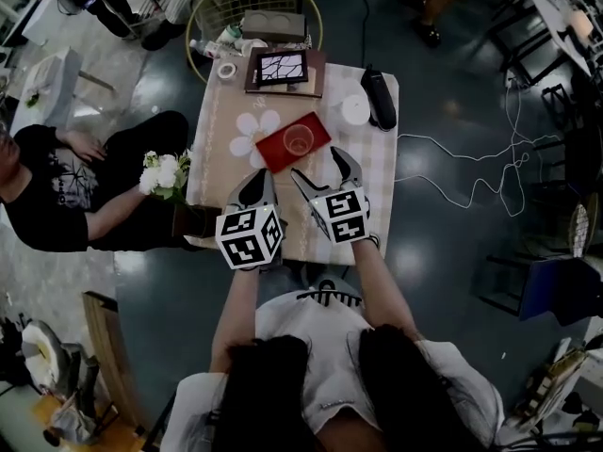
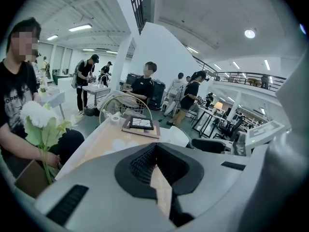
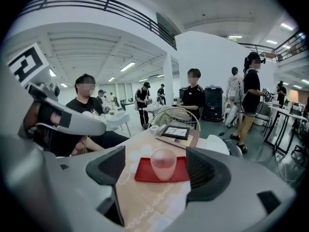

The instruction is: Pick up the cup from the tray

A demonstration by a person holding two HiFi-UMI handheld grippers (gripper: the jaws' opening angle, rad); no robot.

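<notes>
**One cup, one tray, two grippers**

The tabletop carries one clear cup, one red tray, one framed picture, one tape roll, one white disc and one black oblong object. There is one round wire basket. There are two grippers, the left gripper and the right gripper, with four fingers in all. There are two marker cubes, the left cube and the right cube. There is one bunch of white flowers and one seated person. The people standing farther off are too small to count.

Head view steeply down; gripper views low, forward along shared table
</notes>
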